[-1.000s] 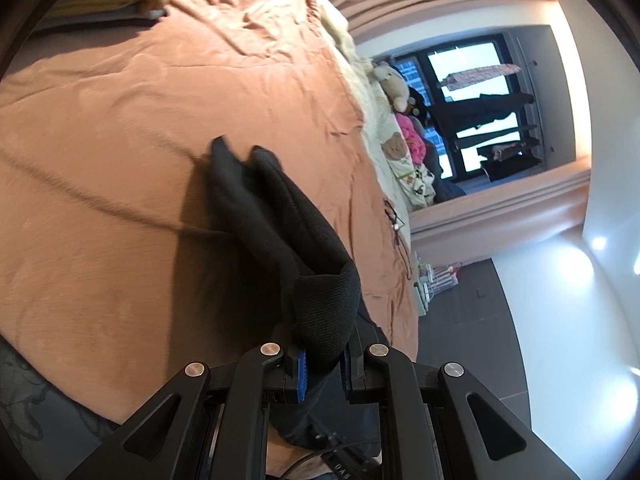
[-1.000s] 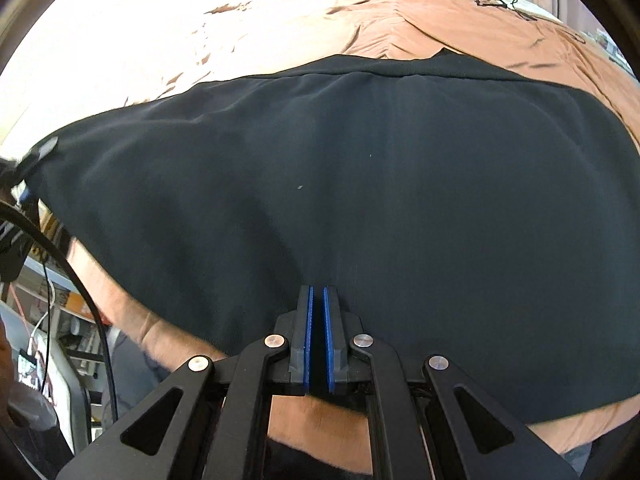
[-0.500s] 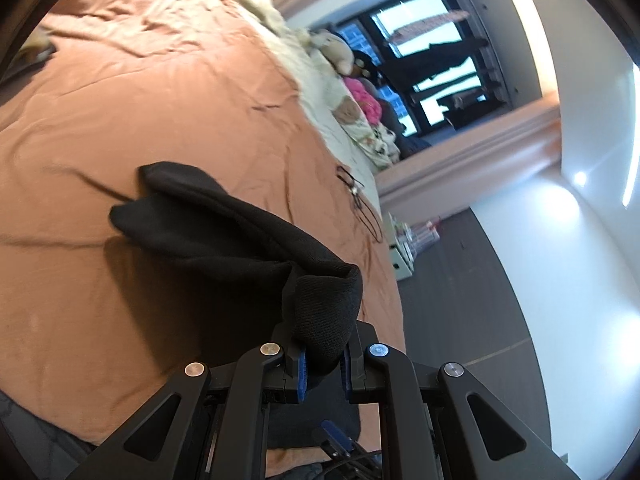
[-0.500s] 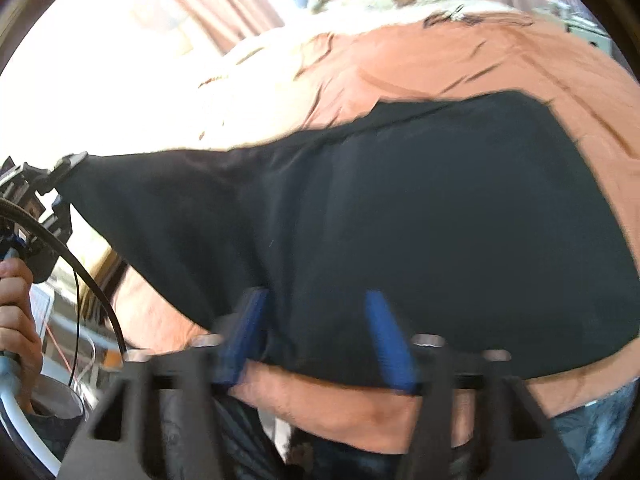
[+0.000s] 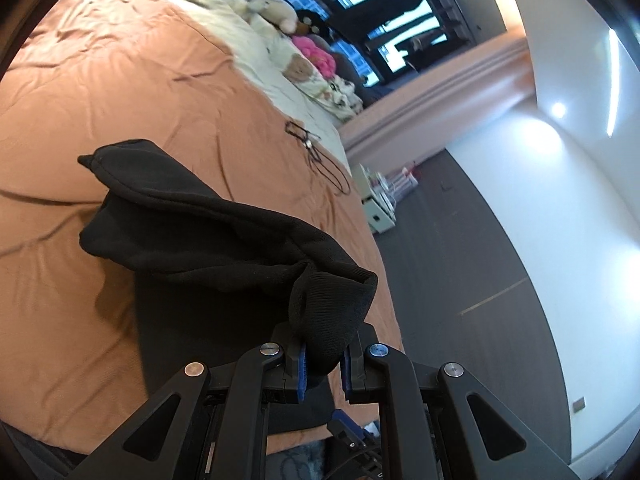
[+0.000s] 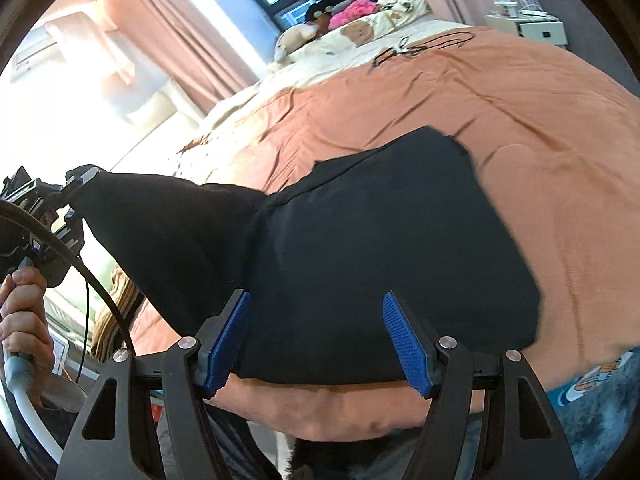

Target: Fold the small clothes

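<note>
Black garment (image 6: 380,248) draped over the orange bedspread (image 6: 540,120), one corner pinched in left gripper (image 5: 323,364), right gripper (image 6: 316,336) wide, empty

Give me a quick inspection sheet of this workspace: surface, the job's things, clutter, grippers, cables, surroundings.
Surface: bed with an orange-brown cover, wrinkled.
Job's things: black garment, mostly lying on the cover, one corner lifted off toward the left.
Clutter: plush toys and a pink item on the cream bedding at the far end.
Grippers: left gripper shut on the black garment's corner; right gripper open, pads clear of the cloth.
Cables: thin black cord loose on the cover; thick black cable by the hand holding the left gripper.
Surroundings: curtain, window, small white cabinet on a dark floor.
</note>
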